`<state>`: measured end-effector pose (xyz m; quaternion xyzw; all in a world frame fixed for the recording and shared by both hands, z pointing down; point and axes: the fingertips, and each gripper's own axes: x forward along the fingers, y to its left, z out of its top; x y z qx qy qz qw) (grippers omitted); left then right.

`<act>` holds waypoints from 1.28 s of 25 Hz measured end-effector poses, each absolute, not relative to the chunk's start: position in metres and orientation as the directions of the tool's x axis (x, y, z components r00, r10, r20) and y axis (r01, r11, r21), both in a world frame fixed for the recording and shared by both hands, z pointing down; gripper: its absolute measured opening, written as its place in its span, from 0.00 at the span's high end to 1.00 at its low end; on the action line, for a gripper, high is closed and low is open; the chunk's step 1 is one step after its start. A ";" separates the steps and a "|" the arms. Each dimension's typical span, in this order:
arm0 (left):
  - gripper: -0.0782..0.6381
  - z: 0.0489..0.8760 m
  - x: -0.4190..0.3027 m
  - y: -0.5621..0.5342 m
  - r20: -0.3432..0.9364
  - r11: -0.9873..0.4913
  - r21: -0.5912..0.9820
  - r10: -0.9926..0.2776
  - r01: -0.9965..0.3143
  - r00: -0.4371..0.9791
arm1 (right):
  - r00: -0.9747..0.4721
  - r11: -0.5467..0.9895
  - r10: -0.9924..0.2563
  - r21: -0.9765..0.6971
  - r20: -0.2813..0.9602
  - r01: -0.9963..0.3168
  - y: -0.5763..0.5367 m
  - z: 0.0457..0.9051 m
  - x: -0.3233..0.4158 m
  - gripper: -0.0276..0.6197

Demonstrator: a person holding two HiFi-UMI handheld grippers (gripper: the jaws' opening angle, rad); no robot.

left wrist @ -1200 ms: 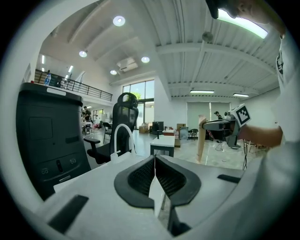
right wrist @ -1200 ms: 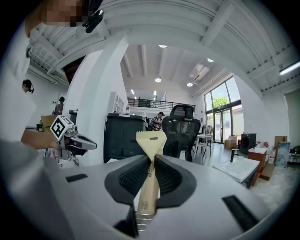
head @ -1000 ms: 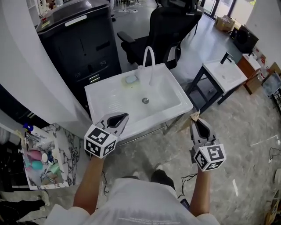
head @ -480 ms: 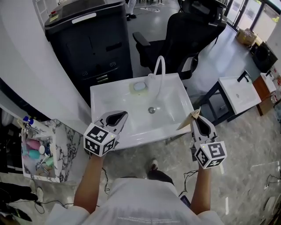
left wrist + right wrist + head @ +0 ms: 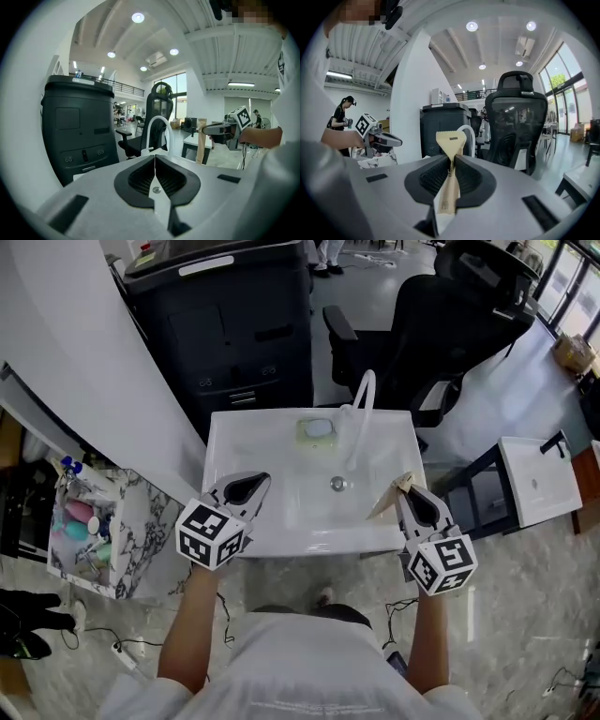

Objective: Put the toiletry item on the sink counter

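Note:
The toiletry item (image 5: 387, 499) is a flat tan paper packet with a wide serrated top (image 5: 451, 138). My right gripper (image 5: 407, 491) is shut on it, and the packet stands up between the jaws (image 5: 451, 161). It hangs over the front right rim of the white sink counter (image 5: 234, 442). My left gripper (image 5: 256, 481) is shut on nothing over the sink's front left rim, its pads touching (image 5: 154, 158). The left gripper view also shows the packet (image 5: 202, 149) out to the right.
A white curved faucet (image 5: 362, 416) and a soap dish (image 5: 319, 430) stand at the sink's back. A black cabinet (image 5: 234, 324) and a black office chair (image 5: 450, 324) are behind it. A marble shelf with several toiletries (image 5: 86, 531) is at the left, a second sink (image 5: 539, 479) at the right.
The view has closed in on the sink. Both grippers now hang over its front rim instead of in front of it. The right gripper still grips the packet.

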<state>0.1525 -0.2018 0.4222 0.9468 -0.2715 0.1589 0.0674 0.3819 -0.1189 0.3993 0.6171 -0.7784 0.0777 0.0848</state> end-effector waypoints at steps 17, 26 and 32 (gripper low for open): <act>0.88 0.470 0.071 -0.229 0.432 -0.744 0.085 -0.572 -0.663 0.698 | -0.361 0.314 -0.871 -0.186 0.333 -0.931 -0.187 0.468 0.323 0.89; 0.88 0.493 0.019 -0.258 0.457 -0.745 0.132 -0.540 -0.654 0.707 | -0.372 0.307 -0.828 -0.216 0.420 -0.927 -0.215 0.501 0.258 0.89; 0.88 0.519 -0.010 -0.276 0.485 -0.751 0.169 -0.500 -0.638 0.717 | -0.384 0.312 -0.792 -0.226 0.474 -0.923 -0.247 0.527 0.215 0.89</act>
